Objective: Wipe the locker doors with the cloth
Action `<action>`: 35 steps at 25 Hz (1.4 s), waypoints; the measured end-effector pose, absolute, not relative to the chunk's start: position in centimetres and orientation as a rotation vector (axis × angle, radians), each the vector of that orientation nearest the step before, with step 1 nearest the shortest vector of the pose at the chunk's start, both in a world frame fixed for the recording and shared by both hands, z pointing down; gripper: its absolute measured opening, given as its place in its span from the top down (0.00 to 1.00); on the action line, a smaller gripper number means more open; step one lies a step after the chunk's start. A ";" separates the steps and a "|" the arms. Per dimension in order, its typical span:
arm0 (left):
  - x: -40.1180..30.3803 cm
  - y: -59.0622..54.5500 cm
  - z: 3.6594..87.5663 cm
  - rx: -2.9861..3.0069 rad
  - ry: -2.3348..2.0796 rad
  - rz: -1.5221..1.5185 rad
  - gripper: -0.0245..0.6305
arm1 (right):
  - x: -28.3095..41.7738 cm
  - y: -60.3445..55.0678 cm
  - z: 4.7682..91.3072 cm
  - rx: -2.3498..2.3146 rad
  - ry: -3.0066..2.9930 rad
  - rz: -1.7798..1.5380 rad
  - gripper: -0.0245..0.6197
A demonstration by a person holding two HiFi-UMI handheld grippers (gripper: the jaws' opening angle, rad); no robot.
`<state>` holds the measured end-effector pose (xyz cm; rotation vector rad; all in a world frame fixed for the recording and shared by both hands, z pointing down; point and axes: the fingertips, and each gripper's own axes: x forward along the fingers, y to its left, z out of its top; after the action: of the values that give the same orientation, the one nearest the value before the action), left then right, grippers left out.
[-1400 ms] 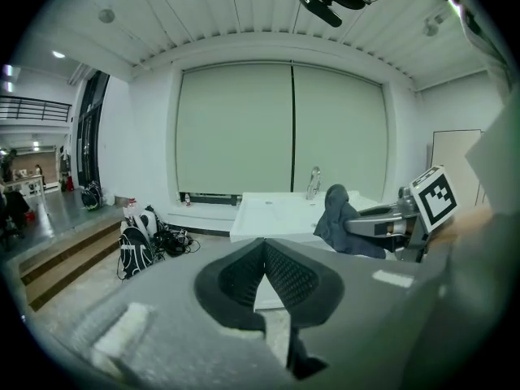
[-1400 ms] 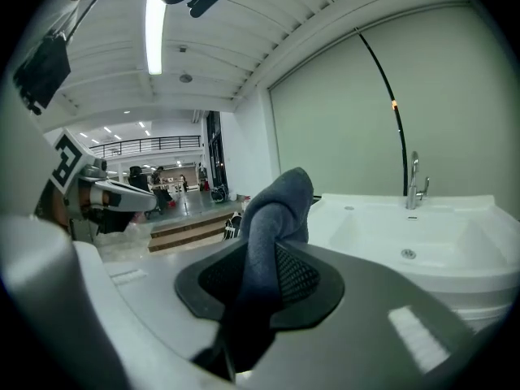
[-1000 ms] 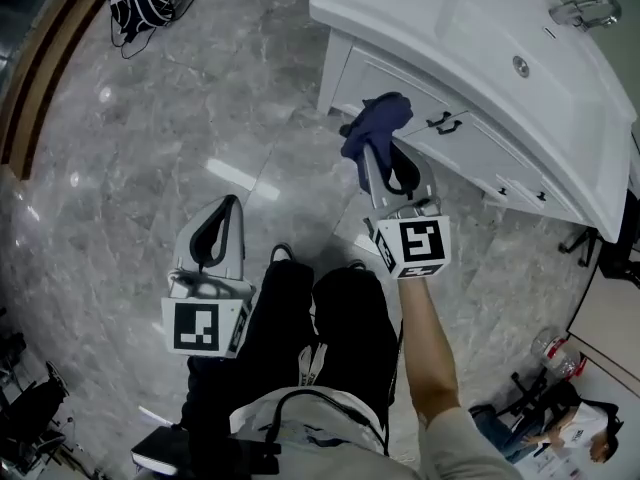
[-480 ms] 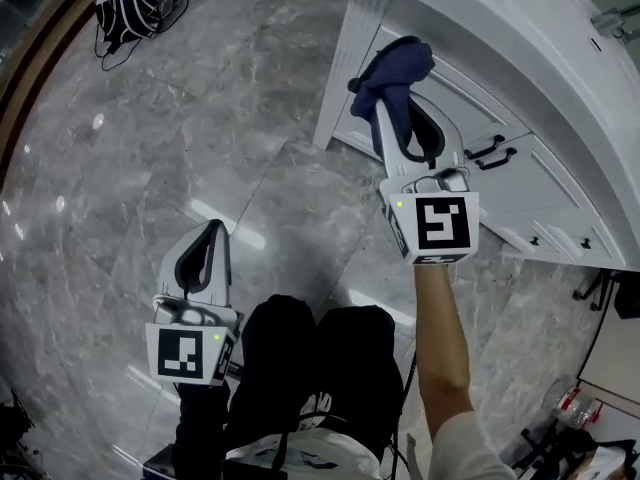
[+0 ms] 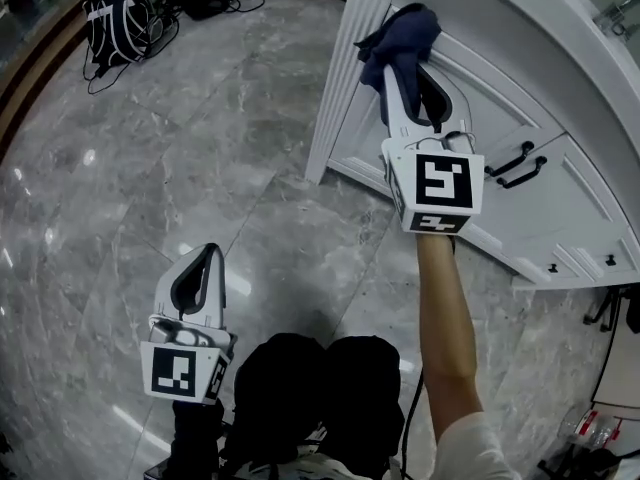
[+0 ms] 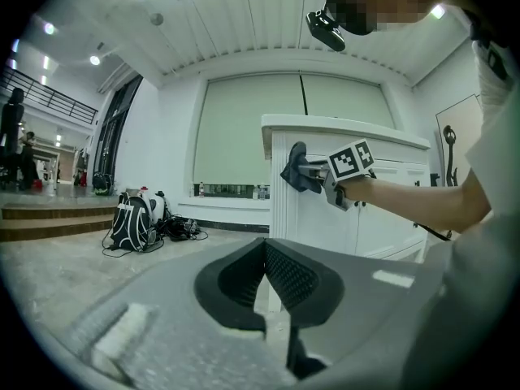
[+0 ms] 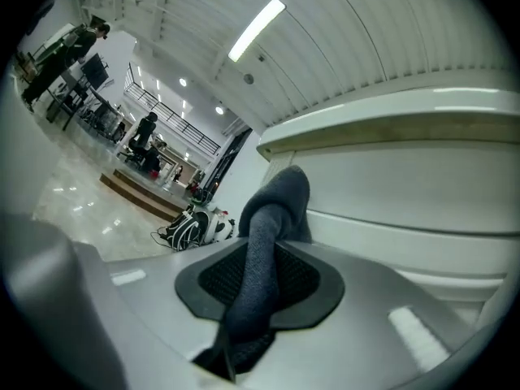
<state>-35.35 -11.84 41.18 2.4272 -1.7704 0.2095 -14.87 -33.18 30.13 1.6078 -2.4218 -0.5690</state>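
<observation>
Slippage is our worry: our right tongs (image 5: 402,68) are clamped on a narrow fold of the dark blue cloth (image 5: 402,30), whose bunched end appears pressed to the upper corner of the white locker door (image 5: 480,103), beside the fluted post (image 5: 350,78). Dragging hard could tug it free or let bare tips scrape the paint; the black handles (image 5: 515,163) could snag it. Our left tongs (image 5: 208,258) hang closed and empty over the marble floor (image 5: 150,168).

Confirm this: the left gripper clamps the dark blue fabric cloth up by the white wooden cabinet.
Wrong gripper. The right gripper clamps the dark blue fabric cloth up by the white wooden cabinet, as the right gripper view shows.
</observation>
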 end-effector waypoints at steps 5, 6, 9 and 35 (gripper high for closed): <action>-35.9 -11.4 42.6 2.430 -1.786 0.201 0.96 | -14.5 -35.1 31.8 1.645 -2.361 -0.571 0.83; -36.0 -11.4 42.8 2.429 -1.790 0.200 0.96 | -14.6 -35.1 31.9 1.646 -2.353 -0.576 0.83; -36.4 -10.9 43.0 2.423 -1.801 0.200 0.96 | -15.0 -35.1 33.0 1.651 -2.331 -0.573 0.83; -37.4 -10.6 44.2 2.403 -1.840 0.250 0.96 | -15.5 -34.8 56.9 1.454 -2.220 -0.145 0.83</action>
<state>-37.39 -10.57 44.25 2.4027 -1.8396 0.2501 -15.47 -34.76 56.89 1.4541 -2.2198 -0.1448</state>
